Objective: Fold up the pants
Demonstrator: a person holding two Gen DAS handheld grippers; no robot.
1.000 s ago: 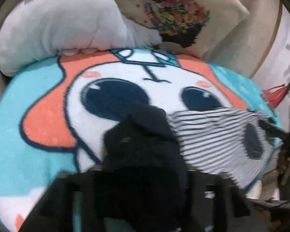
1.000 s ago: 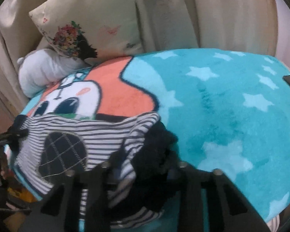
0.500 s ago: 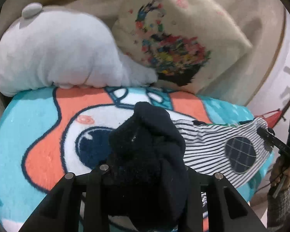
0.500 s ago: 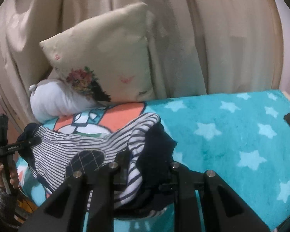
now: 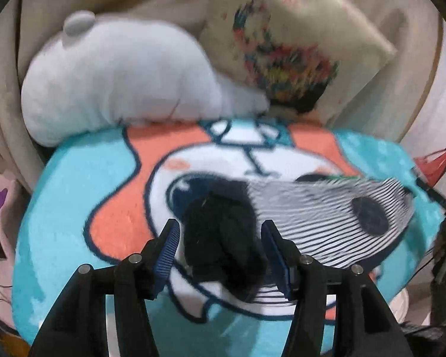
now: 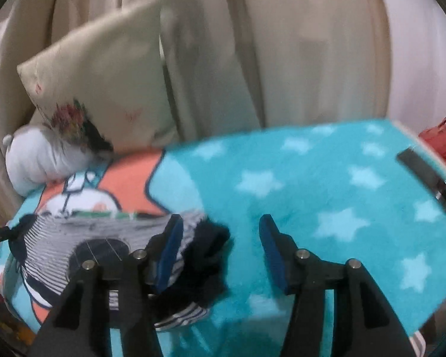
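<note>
Item: pants (image 5: 321, 217), striped black and white with a dark oval patch and a dark bunched end. Location: lying on the turquoise cartoon blanket (image 6: 312, 178), over the white-and-orange face print, toward the blanket's near edge on the pillow side. Both views are blurred.

Left gripper (image 5: 220, 235): fingers spread apart, holding nothing; the dark bunched end (image 5: 223, 238) of the pants sits between them, apparently untouched, though blur makes contact hard to judge.

Right gripper (image 6: 217, 235): fingers likewise spread, holding nothing; the other dark end (image 6: 208, 255) lies by the left-hand finger, the right-hand finger over bare blanket.

Step in hand, as judged: a fold laid down and let go. To do it well:
- Lift both grippers straight up and clear so the pads do not drag the cloth.
- Check that the striped layers lie square; the dark ends look lumpy and would want flattening.
- Regrip at the edges, not the bunched middle, for any further fold.

Also present: white plush toy (image 5: 128, 80), flowered pillow (image 5: 297, 47), curtain (image 6: 282, 53), dark flat object (image 6: 428, 181) near the blanket's far right edge.
</note>
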